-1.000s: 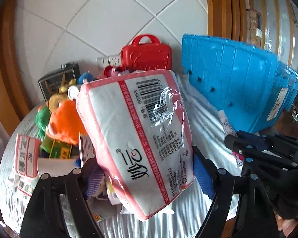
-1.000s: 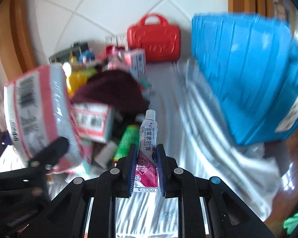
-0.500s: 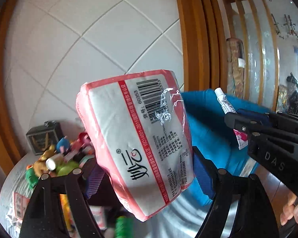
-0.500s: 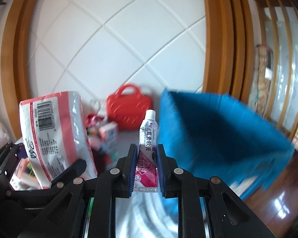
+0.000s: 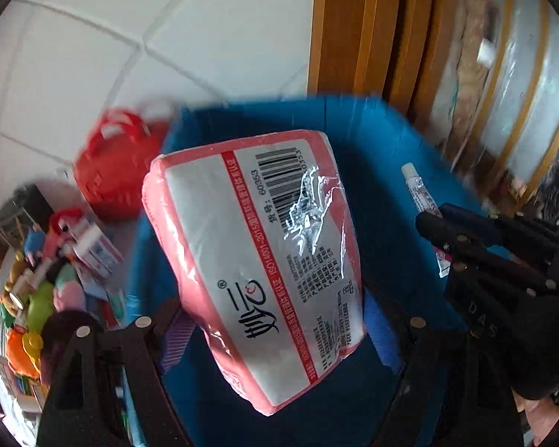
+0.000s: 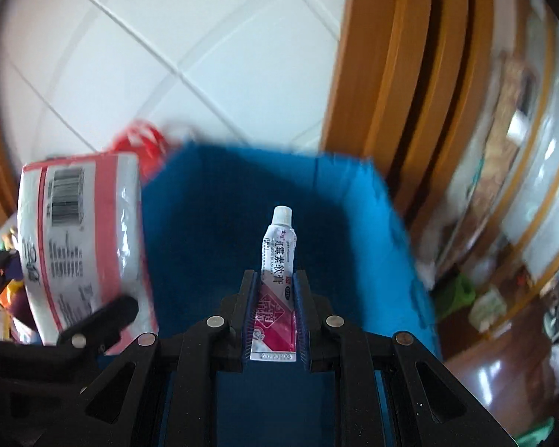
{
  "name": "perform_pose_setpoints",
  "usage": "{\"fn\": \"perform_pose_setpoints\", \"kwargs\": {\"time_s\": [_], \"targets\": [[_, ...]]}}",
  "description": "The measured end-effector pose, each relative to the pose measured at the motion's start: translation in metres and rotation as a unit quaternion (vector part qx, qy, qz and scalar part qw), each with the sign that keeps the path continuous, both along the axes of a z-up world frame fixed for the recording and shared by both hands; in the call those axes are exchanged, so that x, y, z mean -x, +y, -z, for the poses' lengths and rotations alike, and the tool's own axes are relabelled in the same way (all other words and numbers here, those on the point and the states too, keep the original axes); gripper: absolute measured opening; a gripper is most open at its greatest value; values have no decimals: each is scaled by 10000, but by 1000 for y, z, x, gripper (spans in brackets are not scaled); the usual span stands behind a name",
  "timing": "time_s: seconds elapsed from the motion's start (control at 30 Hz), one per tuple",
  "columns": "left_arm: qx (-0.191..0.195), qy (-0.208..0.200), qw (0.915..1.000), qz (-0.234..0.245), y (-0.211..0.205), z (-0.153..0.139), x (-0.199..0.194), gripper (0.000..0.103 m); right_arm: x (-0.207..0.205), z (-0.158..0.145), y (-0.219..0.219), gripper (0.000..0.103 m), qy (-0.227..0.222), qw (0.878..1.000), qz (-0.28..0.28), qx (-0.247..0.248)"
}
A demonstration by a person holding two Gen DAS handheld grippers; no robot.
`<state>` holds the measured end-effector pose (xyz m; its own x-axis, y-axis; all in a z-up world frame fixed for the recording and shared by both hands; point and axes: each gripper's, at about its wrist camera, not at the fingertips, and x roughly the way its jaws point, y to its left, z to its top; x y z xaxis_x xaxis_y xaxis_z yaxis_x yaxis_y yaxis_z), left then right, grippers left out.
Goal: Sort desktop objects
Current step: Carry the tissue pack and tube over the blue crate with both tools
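A pink and white tissue pack (image 5: 264,260) fills the left wrist view, and my left gripper (image 5: 279,320) is shut on its lower part. It hangs over the open blue bin (image 5: 384,171). My right gripper (image 6: 275,298) is shut on a small white and pink ointment tube (image 6: 277,260), cap pointing away, also above the blue bin (image 6: 212,231). In the right wrist view the tissue pack (image 6: 82,238) is at the left. The tube (image 5: 419,193) and right gripper (image 5: 439,231) show at the right of the left wrist view.
A red toy case (image 5: 115,171) stands against the white tiled wall left of the bin. Several toys and small boxes (image 5: 48,279) are heaped on the table at far left. A wooden door frame (image 6: 398,93) rises behind the bin; a wooden floor (image 6: 503,365) lies to the right.
Both grippers have risen and swung right from the cluttered table until they hang over the blue bin. Each keeps its hold; the toy heap has slid to the left edge.
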<state>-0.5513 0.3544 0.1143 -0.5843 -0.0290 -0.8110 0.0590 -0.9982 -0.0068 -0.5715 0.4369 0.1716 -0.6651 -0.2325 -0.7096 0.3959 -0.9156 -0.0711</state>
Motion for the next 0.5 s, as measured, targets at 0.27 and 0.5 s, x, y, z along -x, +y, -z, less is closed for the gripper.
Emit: {"fn": "perform_pose_setpoints", "kwargs": {"time_s": [0.27,0.5], "targets": [[121,-1952,9807,56,23,103,50,81,79,124,8,19,-2420,9683,-279,-556],[0,-2161,9762,168,36,113,49,82,86,158,14,17,-2942,9490,-438,-1048]]}}
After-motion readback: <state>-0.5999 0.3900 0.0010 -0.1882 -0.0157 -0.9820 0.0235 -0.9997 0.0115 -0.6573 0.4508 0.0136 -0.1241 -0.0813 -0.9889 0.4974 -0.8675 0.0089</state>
